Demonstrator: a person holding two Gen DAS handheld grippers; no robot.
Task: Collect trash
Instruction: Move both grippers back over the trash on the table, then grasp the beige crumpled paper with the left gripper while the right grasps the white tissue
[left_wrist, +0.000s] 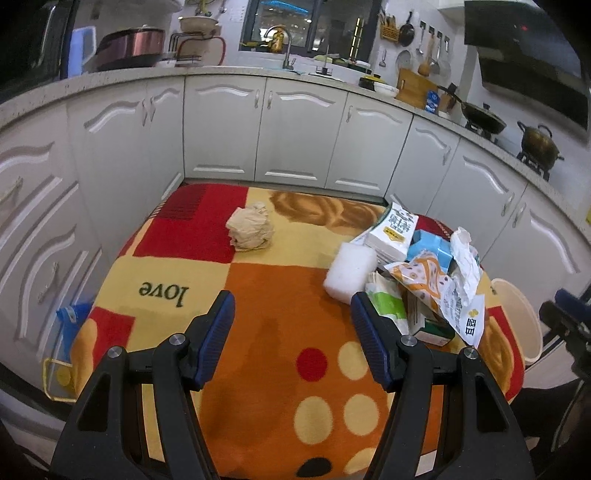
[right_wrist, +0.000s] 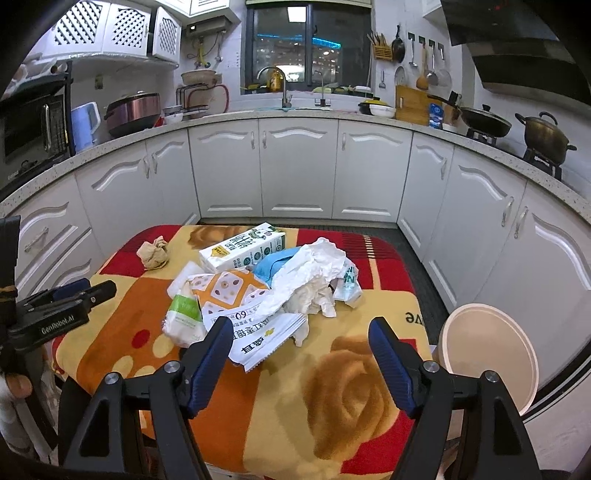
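Note:
A pile of trash lies on a table covered by a colourful blanket (left_wrist: 280, 295). It holds a milk carton (right_wrist: 243, 247), crumpled white paper (right_wrist: 314, 277), a printed snack wrapper (right_wrist: 229, 291), a green-and-white packet (right_wrist: 184, 314) and a white foam block (left_wrist: 351, 273). A crumpled beige paper ball (left_wrist: 251, 227) lies apart, also in the right wrist view (right_wrist: 153, 253). My left gripper (left_wrist: 291, 314) is open and empty above the blanket, left of the pile. My right gripper (right_wrist: 301, 339) is open and empty just before the pile.
A round cream bin (right_wrist: 487, 350) stands at the table's right edge, also in the left wrist view (left_wrist: 517, 317). White kitchen cabinets (right_wrist: 295, 166) surround the table. A blue bag (left_wrist: 72, 321) hangs at the table's left side.

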